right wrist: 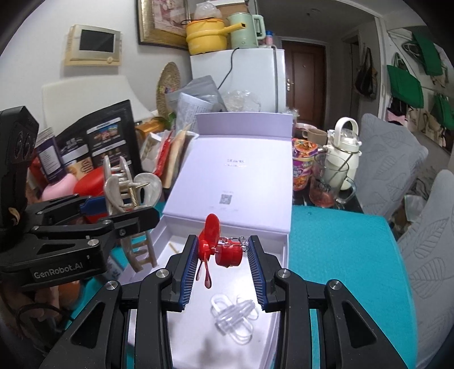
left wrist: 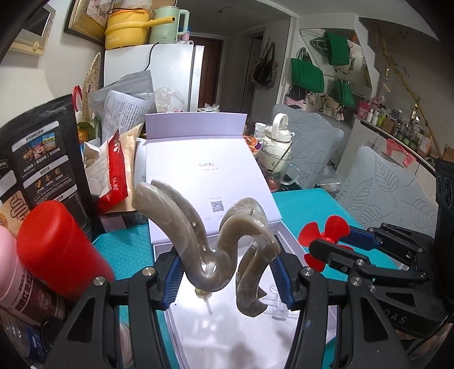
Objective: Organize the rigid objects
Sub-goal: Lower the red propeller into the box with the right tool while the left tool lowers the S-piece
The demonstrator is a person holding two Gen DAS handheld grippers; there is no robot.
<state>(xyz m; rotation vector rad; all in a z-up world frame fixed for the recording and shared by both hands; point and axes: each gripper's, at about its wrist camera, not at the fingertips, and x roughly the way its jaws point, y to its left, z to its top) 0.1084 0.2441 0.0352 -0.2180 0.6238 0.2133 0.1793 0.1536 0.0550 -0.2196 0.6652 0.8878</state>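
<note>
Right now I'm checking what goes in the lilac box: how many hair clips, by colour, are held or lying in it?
Grey marbled hair clip, held: 1
Red hair clip, held: 1
Clear hair clip, lying in the box: 1
Total: 3

Small apartment, white walls, even indoor light. Tabletop [right wrist: 340, 241] has a teal cover. Behind it a white fridge [right wrist: 249, 76] carries a yellow cooker pot [right wrist: 205, 35] and a pale green kettle [right wrist: 245, 29]; a black cord hangs down the fridge front. A gold-framed picture [right wrist: 159, 25] hangs on the wall left of them, and a beige intercom panel [right wrist: 95, 45] further left. Round woven mat [right wrist: 168, 85] leans by the fridge. Dark brown door [right wrist: 305, 79] at the back. Green tote bags [right wrist: 405, 85] hang on the right wall. Two chairs with grey leaf-quilted covers [right wrist: 388, 159] on the right. In the left view, a long shelf [left wrist: 397, 133] of bottles runs along the right side.
</note>
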